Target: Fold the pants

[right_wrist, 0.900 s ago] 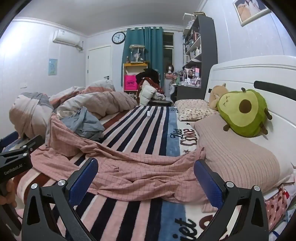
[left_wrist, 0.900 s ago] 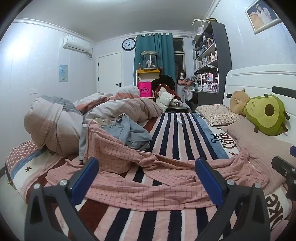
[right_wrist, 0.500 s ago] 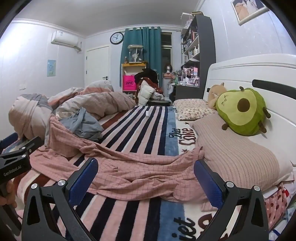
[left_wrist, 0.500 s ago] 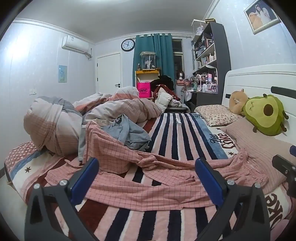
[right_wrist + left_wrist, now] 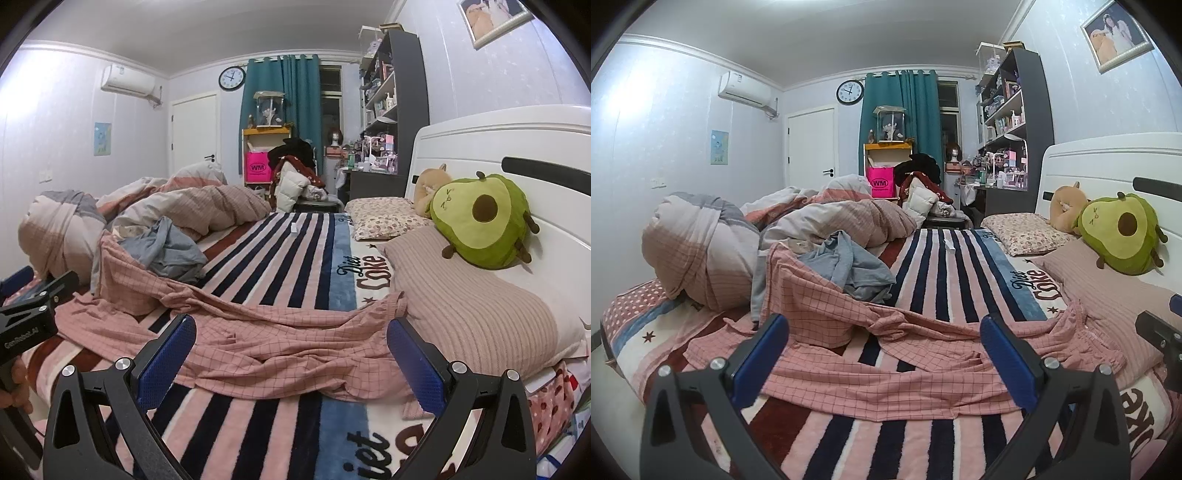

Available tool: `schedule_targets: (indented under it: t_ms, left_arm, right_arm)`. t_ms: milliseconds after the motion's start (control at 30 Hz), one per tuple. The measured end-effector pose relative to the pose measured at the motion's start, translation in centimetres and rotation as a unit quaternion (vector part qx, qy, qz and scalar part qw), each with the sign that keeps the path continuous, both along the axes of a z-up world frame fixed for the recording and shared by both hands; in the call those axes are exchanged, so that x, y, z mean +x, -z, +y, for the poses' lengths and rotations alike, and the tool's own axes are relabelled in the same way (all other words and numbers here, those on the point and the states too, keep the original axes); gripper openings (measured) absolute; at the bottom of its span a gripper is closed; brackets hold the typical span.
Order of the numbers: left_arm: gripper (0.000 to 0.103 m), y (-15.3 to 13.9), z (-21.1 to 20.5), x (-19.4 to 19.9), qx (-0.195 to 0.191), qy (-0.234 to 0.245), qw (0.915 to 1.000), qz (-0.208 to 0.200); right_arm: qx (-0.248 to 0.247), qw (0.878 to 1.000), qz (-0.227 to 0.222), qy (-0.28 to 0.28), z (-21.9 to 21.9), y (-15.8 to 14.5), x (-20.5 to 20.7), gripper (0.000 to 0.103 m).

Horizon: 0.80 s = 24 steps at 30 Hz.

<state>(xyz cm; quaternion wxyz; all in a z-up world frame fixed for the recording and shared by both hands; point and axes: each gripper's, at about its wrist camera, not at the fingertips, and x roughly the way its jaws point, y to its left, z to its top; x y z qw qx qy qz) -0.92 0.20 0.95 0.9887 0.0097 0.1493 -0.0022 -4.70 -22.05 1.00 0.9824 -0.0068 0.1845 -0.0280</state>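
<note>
Pink checked pants point(image 5: 886, 373) lie rumpled across the striped bedspread, waistband near the pillow at right, legs trailing left. The same pants point(image 5: 280, 347) fill the middle of the right wrist view. My left gripper point(image 5: 884, 358) hovers above their near edge, open, blue pads wide apart with nothing between them. My right gripper point(image 5: 291, 356) is open too, above the waistband end, also holding nothing. The left gripper's body shows at the left edge of the right wrist view, held by a hand.
A bundled duvet point(image 5: 701, 251) and a grey garment point(image 5: 849, 266) lie at the left over one pant leg. A ribbed pillow point(image 5: 472, 306), an avocado plush point(image 5: 484, 218) and the white headboard point(image 5: 498, 147) stand at right. A cluttered desk point(image 5: 993, 184) and shelves stand behind the bed.
Both views have shifted only slightly; the pants lie as before and both grippers stay open.
</note>
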Motion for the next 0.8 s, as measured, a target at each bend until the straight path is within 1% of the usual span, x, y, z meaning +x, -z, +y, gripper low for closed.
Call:
schedule_targets:
  t_ms: [800]
  left_arm:
    - [0.102, -0.09, 0.53, -0.23, -0.002, -0.001, 1.0, 0.0]
  right_arm:
    - [0.005, 1.0, 0.001, 0.0, -0.16, 0.34, -0.04, 0.103]
